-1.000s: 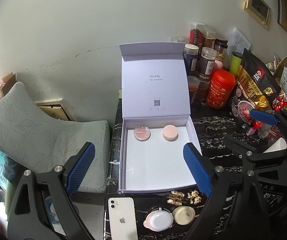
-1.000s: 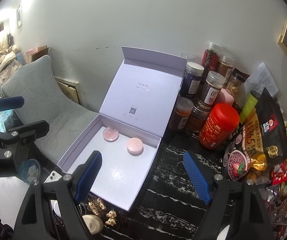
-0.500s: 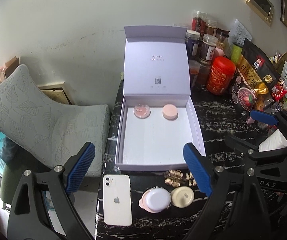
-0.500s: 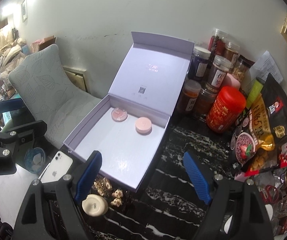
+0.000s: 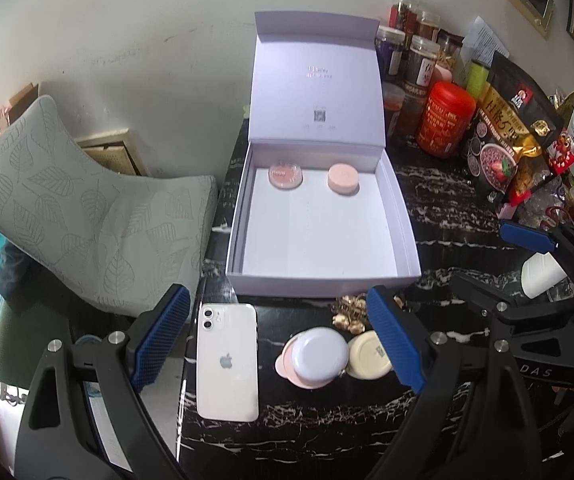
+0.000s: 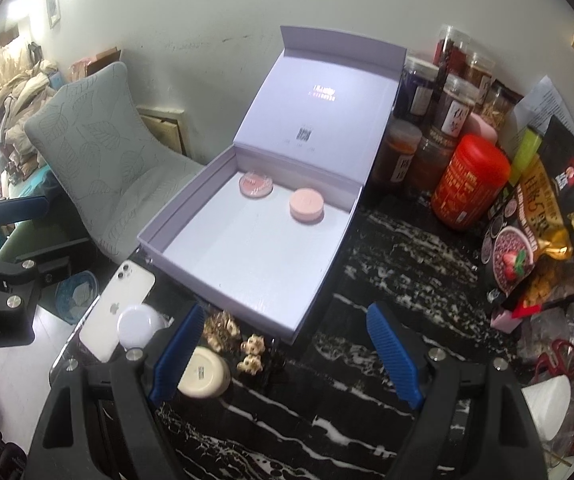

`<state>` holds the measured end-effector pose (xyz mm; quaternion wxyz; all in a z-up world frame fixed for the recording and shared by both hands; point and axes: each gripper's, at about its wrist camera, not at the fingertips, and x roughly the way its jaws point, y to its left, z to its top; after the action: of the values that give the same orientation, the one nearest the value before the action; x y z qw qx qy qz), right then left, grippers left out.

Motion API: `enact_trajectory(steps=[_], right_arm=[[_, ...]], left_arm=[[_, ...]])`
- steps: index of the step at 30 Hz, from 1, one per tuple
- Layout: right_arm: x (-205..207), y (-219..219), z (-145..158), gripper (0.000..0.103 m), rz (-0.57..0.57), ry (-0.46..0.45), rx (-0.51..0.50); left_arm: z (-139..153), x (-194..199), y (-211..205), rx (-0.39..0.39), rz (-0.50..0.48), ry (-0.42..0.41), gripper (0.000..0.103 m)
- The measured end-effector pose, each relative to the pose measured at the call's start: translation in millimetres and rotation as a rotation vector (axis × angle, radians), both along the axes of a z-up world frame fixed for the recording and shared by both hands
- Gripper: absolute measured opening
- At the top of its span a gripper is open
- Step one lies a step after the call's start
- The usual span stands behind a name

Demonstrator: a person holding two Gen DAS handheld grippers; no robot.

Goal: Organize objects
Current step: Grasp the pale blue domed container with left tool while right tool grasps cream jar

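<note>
Below, both claws hang wide open and hold nothing: the left claw [image 5: 279,344] over the counter's [image 5: 439,216] near edge, the right claw [image 6: 283,354] just beside it. A lilac box [image 5: 321,280] sits open, lid upright against the wall, with two pink discs [image 5: 286,175] side by side at its far end. Before it a white phone [image 5: 227,356] lies face down, long axis pointing toward the box, camera end nearest it. Beside the phone rest a lilac-topped compact [image 5: 319,354] and a cream jar [image 5: 367,356], touching.
</note>
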<state>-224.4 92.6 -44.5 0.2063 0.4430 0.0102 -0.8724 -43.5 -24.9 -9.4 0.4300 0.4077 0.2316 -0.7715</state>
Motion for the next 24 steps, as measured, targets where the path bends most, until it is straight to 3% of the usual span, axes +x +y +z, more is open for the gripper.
enact_trajectory(steps=[24], right_arm=[[31,-24,-64,0.085,0.063,-0.136,0.006]], left_arm=[[-59,6,19,0.115,-0.011,-0.009,0.090]])
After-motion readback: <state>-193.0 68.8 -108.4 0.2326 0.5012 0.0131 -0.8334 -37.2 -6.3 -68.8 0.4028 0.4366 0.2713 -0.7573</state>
